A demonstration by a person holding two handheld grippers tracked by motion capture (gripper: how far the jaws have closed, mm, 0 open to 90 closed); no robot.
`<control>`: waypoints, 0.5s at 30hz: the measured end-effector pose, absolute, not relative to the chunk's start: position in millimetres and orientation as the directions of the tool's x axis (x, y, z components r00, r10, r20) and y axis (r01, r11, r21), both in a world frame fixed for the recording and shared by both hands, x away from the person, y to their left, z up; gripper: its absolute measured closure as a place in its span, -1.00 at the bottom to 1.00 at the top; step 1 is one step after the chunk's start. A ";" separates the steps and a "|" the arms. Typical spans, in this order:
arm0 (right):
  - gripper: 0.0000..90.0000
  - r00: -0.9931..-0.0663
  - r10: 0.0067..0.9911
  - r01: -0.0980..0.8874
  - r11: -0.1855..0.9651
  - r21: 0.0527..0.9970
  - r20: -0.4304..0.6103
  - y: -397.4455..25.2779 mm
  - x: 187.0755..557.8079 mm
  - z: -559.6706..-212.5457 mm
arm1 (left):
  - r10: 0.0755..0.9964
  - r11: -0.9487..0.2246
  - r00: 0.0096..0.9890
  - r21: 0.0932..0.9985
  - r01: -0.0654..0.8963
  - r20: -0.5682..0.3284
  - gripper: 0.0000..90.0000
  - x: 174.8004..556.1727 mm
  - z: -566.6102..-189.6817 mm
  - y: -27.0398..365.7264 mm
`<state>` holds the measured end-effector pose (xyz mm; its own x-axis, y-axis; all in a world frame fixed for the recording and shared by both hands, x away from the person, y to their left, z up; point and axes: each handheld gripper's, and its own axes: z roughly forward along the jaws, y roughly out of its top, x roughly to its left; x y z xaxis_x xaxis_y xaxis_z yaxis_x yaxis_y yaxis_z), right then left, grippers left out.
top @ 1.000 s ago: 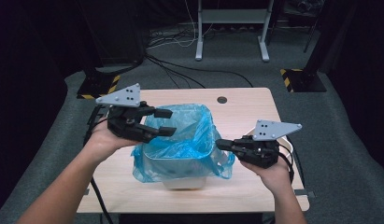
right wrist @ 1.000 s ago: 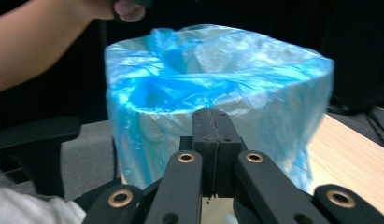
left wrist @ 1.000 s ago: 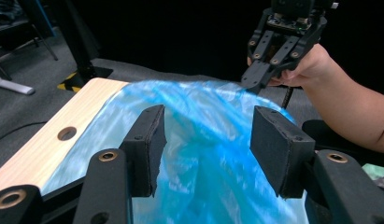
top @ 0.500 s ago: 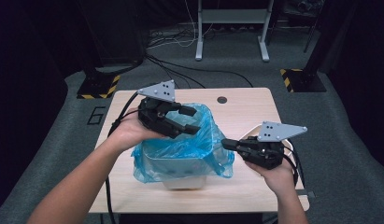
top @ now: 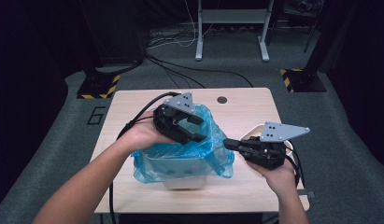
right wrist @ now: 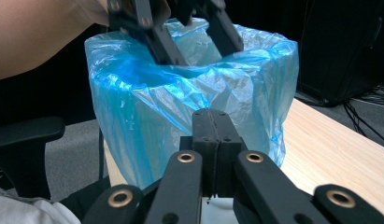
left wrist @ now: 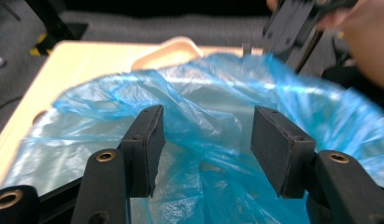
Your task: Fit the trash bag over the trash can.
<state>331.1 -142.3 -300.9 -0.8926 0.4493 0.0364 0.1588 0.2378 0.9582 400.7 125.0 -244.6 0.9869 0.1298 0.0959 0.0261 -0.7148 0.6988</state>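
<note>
The left tongs (top: 195, 129) hang wide open, empty, over the thin blue plastic bag liner (top: 213, 151) in the white rectangular bin (top: 182, 179), placed to seat the film inside. The right tongs (top: 229, 143) are fully closed, apparently pinching nothing, just beside the liner's outer wall, likely to steady it on the counter (top: 245, 186).

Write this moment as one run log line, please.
left gripper: open, over blue bag rim | right gripper: shut, at bag's side | bag lines white bin | table

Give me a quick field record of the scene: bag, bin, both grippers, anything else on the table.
bag: blue plastic bag lining the bin, draped over its rim
bin: white bin on the wooden table
left gripper: left gripper open, above the bag's mouth, jaws pointing in
right gripper: right gripper shut, by the bag's side; contact unclear
other: pale tray beyond the bag
</note>
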 end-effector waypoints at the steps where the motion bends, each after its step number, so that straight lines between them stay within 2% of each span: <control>1: 1.00 -0.892 0.451 0.160 0.239 0.958 0.037 -142.5 331.4 -301.2 | 0.129 -0.720 0.987 0.693 0.026 0.097 -0.02 401.3 -245.5 123.3; 6: 1.00 -0.891 0.452 0.167 0.244 0.955 0.040 -142.1 332.5 -303.0 | 0.122 -0.740 0.989 0.672 0.037 0.079 -0.02 409.2 -252.8 116.8; 15: 1.00 -0.893 0.449 0.168 0.248 0.954 0.041 -140.7 333.3 -303.8 | 0.097 -0.837 0.994 0.545 0.051 0.055 0.04 418.3 -268.1 100.4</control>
<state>333.3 -140.7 -303.8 -0.8926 0.4489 0.0411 0.1684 0.2475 0.9541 418.3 100.4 -268.1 0.9937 0.0969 0.0554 0.0512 -0.8368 0.5451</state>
